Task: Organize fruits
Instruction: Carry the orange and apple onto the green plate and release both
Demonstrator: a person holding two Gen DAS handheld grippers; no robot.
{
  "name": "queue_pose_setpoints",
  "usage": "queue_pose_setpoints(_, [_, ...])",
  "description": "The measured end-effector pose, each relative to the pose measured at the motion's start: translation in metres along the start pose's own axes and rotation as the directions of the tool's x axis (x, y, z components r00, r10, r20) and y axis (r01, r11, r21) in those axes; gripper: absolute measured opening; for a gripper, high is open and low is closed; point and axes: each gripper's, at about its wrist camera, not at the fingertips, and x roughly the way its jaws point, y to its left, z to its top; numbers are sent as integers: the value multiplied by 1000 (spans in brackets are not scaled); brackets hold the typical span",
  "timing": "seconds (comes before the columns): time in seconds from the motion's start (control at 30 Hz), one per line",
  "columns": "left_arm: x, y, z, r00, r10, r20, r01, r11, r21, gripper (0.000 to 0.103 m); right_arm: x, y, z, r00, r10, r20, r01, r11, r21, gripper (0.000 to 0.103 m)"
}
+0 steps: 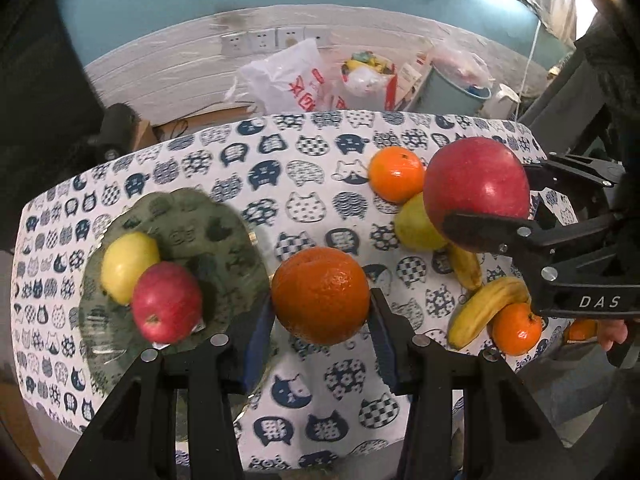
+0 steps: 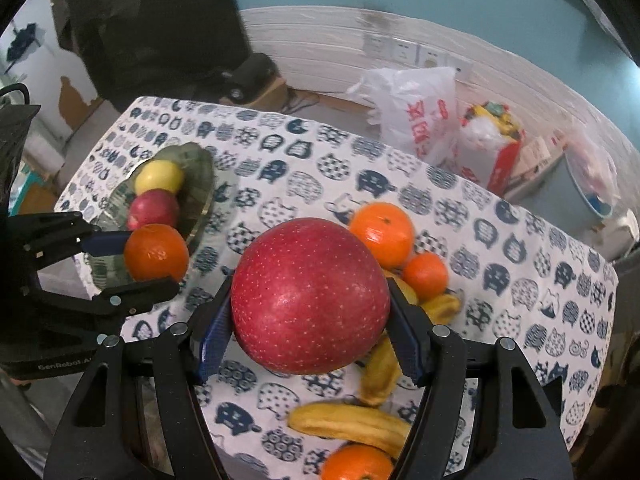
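Note:
My left gripper [image 1: 322, 308] is shut on an orange [image 1: 320, 295] and holds it above the table just right of the green glass plate [image 1: 224, 216]. The plate holds a yellow pear [image 1: 127, 266] and a small red apple [image 1: 167, 302]. My right gripper [image 2: 310, 320] is shut on a big red apple [image 2: 310, 296], lifted over the fruit pile; it also shows in the left wrist view [image 1: 476, 184]. On the cloth lie a tangerine [image 1: 396, 174], a green pear [image 1: 418, 226], bananas [image 1: 484, 310] and another tangerine [image 1: 516, 328].
The table wears a white cloth with blue cat heads [image 1: 312, 392]. Behind its far edge stand plastic bags [image 1: 292, 80], a red box [image 1: 368, 80] and a blue bin [image 1: 456, 88]. In the right wrist view, bananas [image 2: 352, 424] and tangerines [image 2: 382, 234] lie under the apple.

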Motion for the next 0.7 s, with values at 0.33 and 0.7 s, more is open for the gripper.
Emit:
queue_pose_setpoints(0.33, [-14,46,-22,999,33,13,-32,996,-82,48,18,53,20,999,48,-11,-49,996,-77,70])
queue_pose_setpoints(0.7, [-21,87,-47,998,57,9,-55,985,-162,48,40,103,36,995,94,-37,-99,985,-144,70])
